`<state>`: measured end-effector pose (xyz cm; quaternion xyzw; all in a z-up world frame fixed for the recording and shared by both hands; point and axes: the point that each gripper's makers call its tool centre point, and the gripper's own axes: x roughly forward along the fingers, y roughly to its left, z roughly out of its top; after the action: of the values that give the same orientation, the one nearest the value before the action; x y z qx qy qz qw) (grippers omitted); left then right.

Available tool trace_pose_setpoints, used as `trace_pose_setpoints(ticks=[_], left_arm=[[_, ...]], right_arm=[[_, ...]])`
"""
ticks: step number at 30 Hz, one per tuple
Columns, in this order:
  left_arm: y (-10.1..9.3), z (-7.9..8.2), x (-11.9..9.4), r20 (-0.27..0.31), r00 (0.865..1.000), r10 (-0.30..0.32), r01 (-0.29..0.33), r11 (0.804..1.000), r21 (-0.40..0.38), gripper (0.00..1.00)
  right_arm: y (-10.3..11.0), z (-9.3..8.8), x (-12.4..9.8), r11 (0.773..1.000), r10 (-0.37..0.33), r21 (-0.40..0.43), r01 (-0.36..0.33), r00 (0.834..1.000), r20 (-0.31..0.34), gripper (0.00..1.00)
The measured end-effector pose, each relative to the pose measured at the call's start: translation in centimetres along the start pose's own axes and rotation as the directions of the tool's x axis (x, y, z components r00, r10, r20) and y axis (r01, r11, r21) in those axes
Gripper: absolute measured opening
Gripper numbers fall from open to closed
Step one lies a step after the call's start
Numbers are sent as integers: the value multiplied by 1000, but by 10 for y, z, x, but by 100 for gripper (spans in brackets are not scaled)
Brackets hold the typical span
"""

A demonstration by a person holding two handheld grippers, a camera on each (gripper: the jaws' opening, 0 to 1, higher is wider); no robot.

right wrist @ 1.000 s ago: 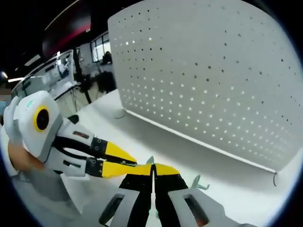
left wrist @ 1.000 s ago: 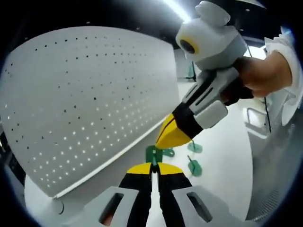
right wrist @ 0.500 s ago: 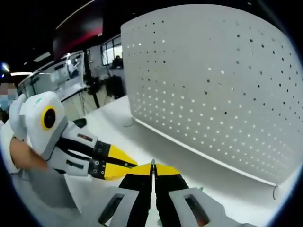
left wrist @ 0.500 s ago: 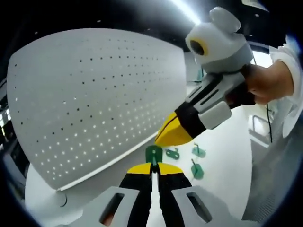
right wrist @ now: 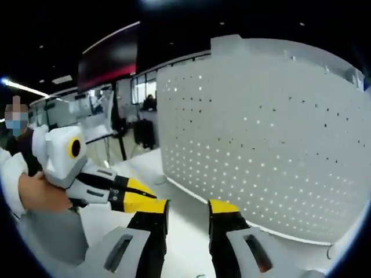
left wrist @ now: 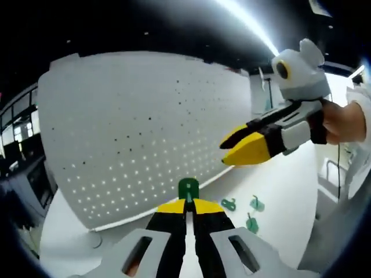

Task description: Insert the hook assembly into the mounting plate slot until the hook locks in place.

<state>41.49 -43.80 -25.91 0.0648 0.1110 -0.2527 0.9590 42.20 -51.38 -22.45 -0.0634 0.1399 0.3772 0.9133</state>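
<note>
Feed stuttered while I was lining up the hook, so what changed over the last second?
The right gripper opened and drew away from the left gripper, letting go of the green hook. It now hangs apart from it, nearer the pegboard. The left gripper stays shut on the green hook. Three spare green hooks still lie on the white table.
</note>
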Motion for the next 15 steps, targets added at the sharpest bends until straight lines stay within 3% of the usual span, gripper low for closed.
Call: trace_pose_setpoints(ticks=[3,8,12,15], left_arm=[[7,14,-7,26,998,50,-49,999,-8,2],[21,38,-19,64,988,142,-140,990,-33,2],[32,53,-24,90,978,190,-185,981,-57,2],[41,68,-29,116,968,221,-211,973,-95,2]], right_arm=[[-7,12,-11,999,-25,-29,27,997,79,58],[-15,29,-35,993,-52,-91,69,983,174,81],[-18,42,-49,988,-60,-126,92,970,237,94],[-17,53,-57,987,-46,-133,87,957,287,98]])
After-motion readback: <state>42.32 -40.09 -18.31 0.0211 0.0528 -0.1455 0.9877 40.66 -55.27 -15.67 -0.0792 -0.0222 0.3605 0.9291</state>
